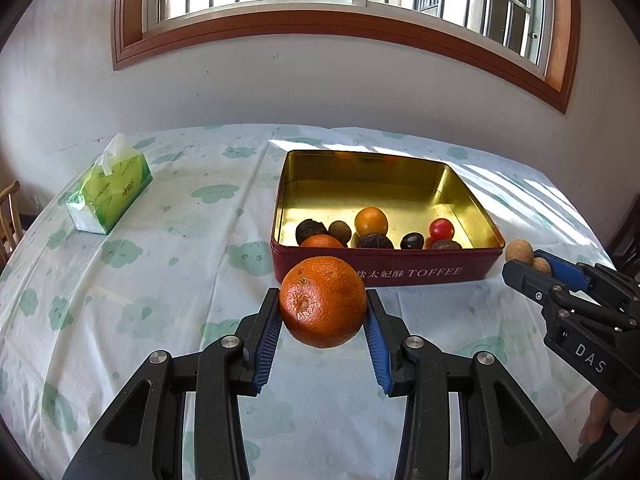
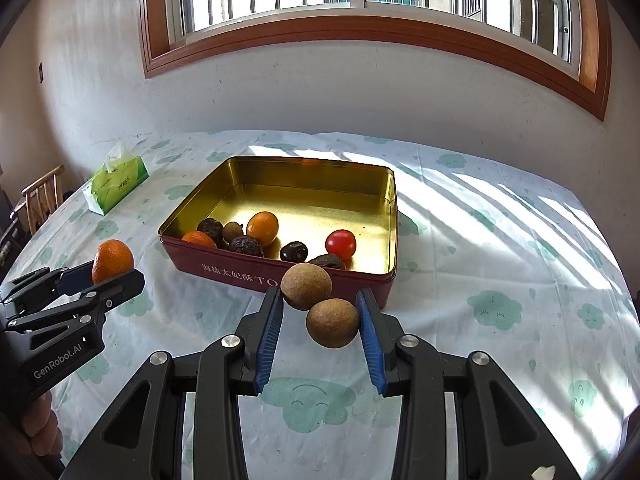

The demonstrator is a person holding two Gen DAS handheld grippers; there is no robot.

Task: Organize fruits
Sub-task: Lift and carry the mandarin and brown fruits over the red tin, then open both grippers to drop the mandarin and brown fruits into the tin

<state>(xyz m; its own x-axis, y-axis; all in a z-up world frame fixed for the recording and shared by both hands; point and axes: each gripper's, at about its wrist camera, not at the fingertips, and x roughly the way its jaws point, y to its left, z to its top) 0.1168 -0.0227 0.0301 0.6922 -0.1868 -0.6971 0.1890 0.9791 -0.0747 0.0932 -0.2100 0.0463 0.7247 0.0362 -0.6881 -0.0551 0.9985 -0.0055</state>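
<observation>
Left gripper (image 1: 323, 312) clamps a mandarin orange (image 1: 322, 301) between its blue pads, lifted clear of the cloud-print tablecloth (image 1: 160, 280), just near of the red toffee tin (image 1: 384, 272). Right gripper (image 2: 319, 312) pinches two brown longans (image 2: 320, 304), touching each other, at the tin's near wall. Inside the tin: oranges, a cherry tomato (image 2: 341, 243), dark fruits. Tissue pack (image 1: 107, 192) sits far left.
</observation>
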